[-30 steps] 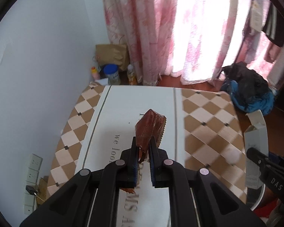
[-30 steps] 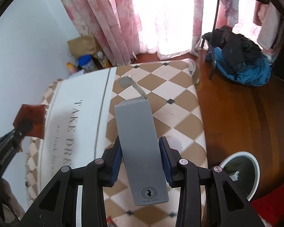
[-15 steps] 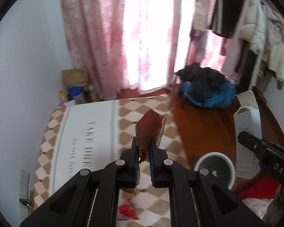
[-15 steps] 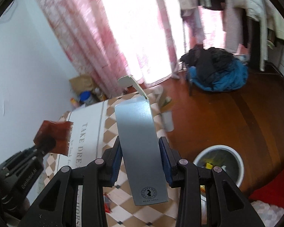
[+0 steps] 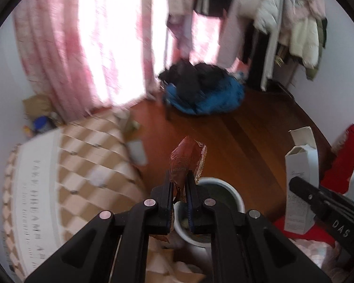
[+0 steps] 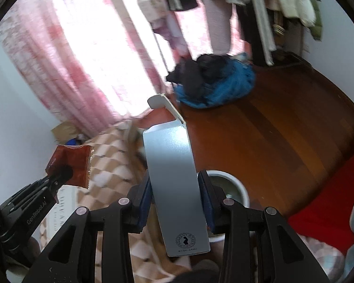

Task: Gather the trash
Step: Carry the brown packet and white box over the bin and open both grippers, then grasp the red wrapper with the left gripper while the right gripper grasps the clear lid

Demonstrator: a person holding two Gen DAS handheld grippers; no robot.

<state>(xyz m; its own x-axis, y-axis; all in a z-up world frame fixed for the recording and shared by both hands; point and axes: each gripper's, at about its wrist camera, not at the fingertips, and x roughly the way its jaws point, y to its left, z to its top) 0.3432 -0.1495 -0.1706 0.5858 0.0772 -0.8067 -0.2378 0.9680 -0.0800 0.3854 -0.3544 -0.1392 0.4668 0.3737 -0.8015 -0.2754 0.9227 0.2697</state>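
Note:
My left gripper (image 5: 179,176) is shut on a brown snack wrapper (image 5: 187,160) and holds it just above the near rim of a white round bin (image 5: 233,195) on the wooden floor. The wrapper also shows in the right wrist view (image 6: 72,165), at the left. My right gripper (image 6: 174,184) is shut on a tall grey carton (image 6: 174,184) with its top flap open; in the left wrist view the carton (image 5: 299,179) looks white. The bin (image 6: 236,186) lies right behind the carton, partly hidden.
A bed with a checkered brown and white cover (image 5: 66,169) is at the left. A blue and black heap of clothes (image 5: 200,92) lies on the floor by the pink curtains (image 5: 82,47). Hanging clothes (image 5: 283,18) fill the back right. Red fabric (image 5: 342,160) is at the right.
Both grippers have swung right from over the bed to over the floor, each keeping its hold. The bin has come much closer, now right under the wrapper.

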